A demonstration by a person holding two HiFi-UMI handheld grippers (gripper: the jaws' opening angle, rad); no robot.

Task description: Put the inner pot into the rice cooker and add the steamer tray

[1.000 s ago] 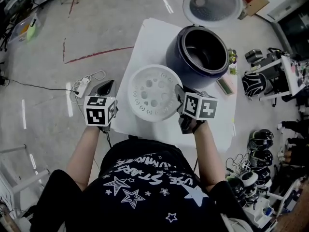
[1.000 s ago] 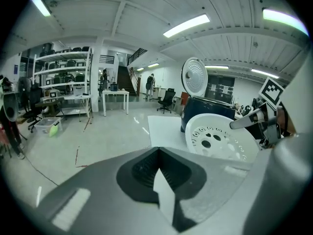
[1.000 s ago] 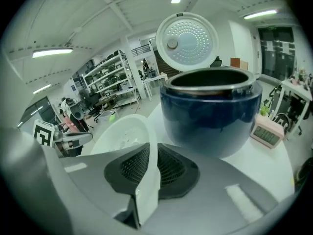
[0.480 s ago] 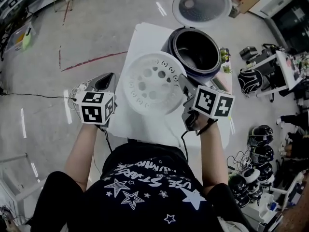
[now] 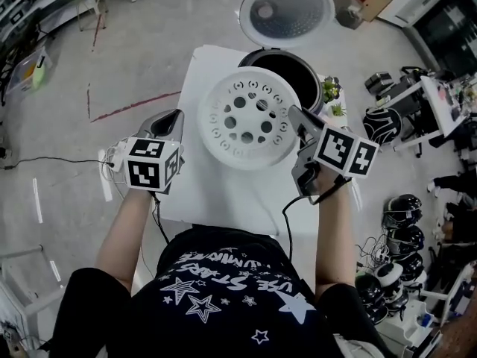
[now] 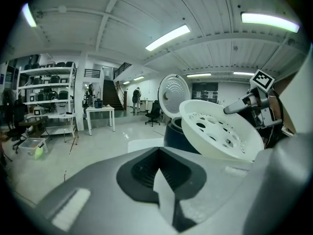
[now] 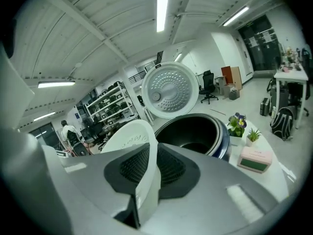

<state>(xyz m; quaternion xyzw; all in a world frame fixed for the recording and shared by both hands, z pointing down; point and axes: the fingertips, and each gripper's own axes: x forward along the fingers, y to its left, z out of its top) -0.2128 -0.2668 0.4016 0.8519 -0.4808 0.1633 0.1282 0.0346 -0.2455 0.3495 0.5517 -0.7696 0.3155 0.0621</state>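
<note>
A white perforated steamer tray (image 5: 250, 118) hangs tilted in the air, its far edge overlapping the front of the rice cooker's mouth. My right gripper (image 5: 295, 119) is shut on its right rim, and the rim (image 7: 129, 136) runs between the pads. The dark blue rice cooker (image 5: 291, 66) stands on the white table (image 5: 223, 192) with its lid (image 5: 287, 10) up. A dark inner pot (image 7: 195, 131) sits inside. My left gripper (image 5: 170, 119) hovers left of the tray, off the table's left edge, shut on nothing (image 6: 157, 153). The tray (image 6: 220, 131) shows from the left too.
Two small potted plants (image 5: 332, 89) and a pink box (image 7: 257, 159) stand on the table right of the cooker. A power strip with cable (image 5: 112, 159) lies on the floor at left. Helmets and bags (image 5: 384, 125) crowd the floor at right.
My right gripper has lifted the steamer tray off the table and carried it away from me toward the cooker, so it now overlaps the opening. The left gripper has barely moved.
</note>
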